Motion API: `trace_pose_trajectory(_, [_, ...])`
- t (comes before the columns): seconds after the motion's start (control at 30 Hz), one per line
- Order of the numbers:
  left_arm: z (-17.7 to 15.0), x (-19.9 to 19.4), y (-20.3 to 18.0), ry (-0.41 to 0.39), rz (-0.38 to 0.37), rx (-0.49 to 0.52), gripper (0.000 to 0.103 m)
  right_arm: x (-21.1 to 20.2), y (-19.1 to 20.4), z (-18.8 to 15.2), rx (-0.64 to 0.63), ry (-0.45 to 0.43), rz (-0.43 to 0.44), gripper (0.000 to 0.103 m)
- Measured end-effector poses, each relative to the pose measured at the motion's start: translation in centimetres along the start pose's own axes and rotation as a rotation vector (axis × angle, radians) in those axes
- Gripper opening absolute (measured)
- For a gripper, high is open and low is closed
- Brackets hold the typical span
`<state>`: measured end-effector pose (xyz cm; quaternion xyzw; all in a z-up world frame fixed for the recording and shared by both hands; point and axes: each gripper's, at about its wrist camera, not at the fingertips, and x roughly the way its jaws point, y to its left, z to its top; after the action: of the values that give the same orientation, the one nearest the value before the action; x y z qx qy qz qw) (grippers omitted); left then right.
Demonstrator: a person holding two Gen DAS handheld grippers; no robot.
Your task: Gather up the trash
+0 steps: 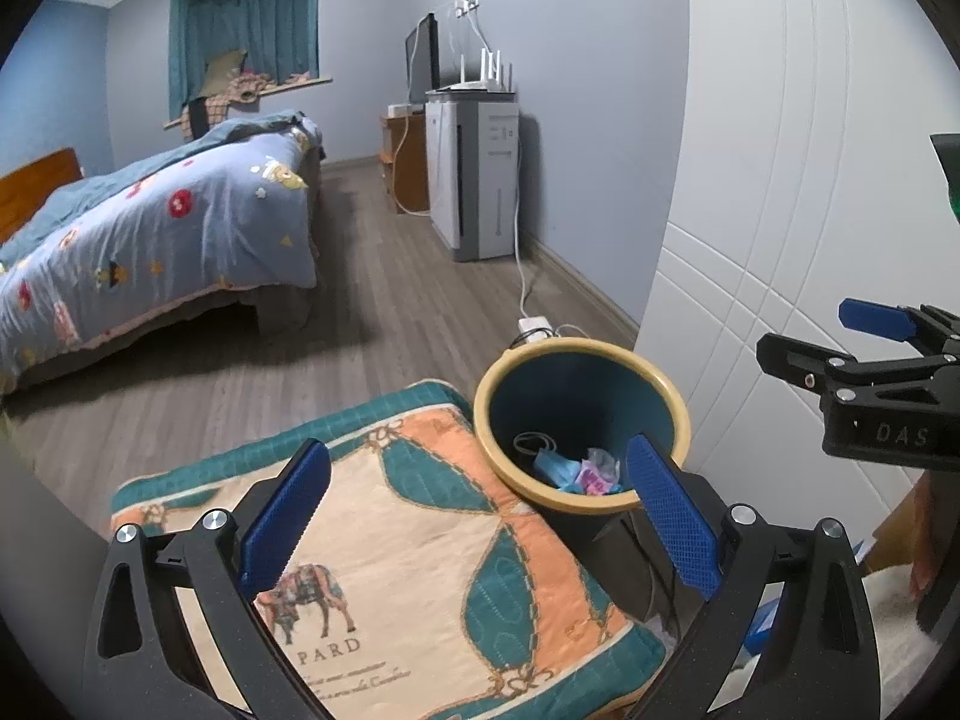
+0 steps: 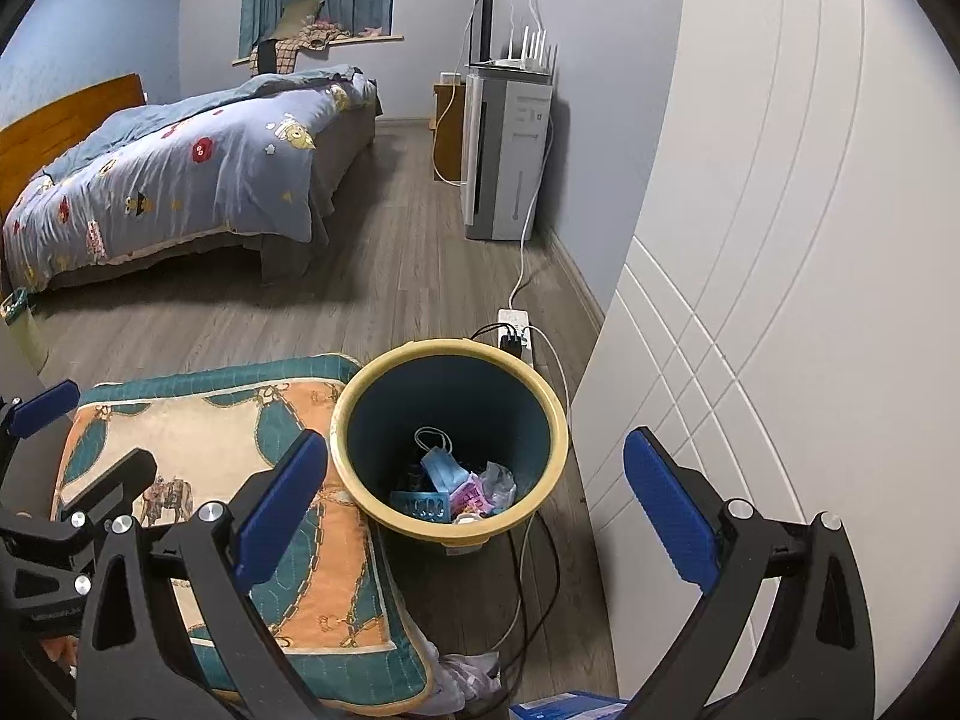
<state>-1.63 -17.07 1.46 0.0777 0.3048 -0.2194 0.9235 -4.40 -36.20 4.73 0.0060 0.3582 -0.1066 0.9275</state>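
Note:
A round waste bin [image 2: 543, 396] with a yellow rim and dark blue inside stands on the wood floor beside a white door. It holds trash: a blue face mask [image 2: 441, 468], pink and clear wrappers [image 2: 480, 492] and a blue blister pack. My right gripper [image 2: 474, 510] is open and empty, held above the bin. My left gripper [image 1: 480, 516] is open and empty over a patterned cushion [image 1: 420, 540], with the bin [image 1: 660, 384] just to its right. The right gripper also shows at the right edge of the left wrist view [image 1: 840, 348]. A crumpled white wrapper [image 2: 468, 672] lies on the floor by the cushion.
A bed [image 2: 180, 180] with a blue quilt stands at the left. A grey air purifier [image 2: 510, 162] with a router on top stands by the far wall. A power strip [image 2: 513, 330] and cables lie behind the bin. The white door [image 2: 780, 300] fills the right.

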Motion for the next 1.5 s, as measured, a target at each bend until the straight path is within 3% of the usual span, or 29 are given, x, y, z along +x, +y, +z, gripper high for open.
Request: trace_pose_trajectory(1.5, [-0.13, -0.91, 0.22, 0.001, -0.007, 0.007, 0.098, -0.14, 0.06, -0.16, 0.016, 0.002, 0.0, 0.097])
